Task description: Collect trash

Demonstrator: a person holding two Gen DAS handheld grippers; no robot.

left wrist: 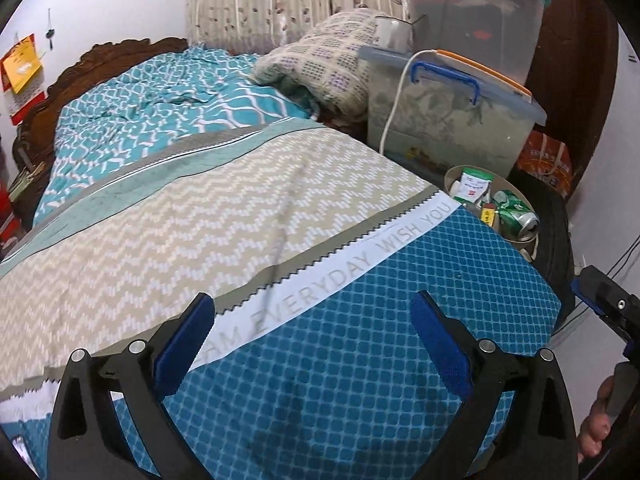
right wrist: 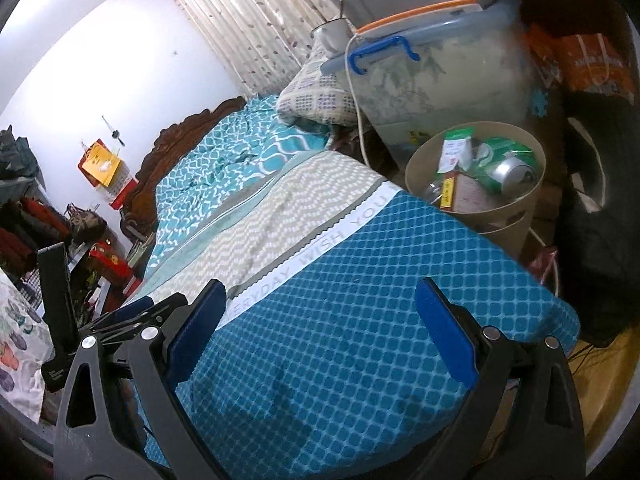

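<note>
both tongs [left wrist: 312, 344] [right wrist: 320, 332] agape, seemingly tilted over bed [left wrist: 360, 360]

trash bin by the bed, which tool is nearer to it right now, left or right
Right. The right tool hangs open over the blue bedspread corner with the trash bin just beyond it. The left tool, also open and empty, sits further along the bed, with the right tool on its bin side.

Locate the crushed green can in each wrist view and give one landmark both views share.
Left wrist: green can lies in the beige bin, right of centre, past the bed's corner.
Right wrist: green can in the same beige bin, upper right, seen larger.
Shared landmark: the storage box's blue handle, above the bin.
</note>
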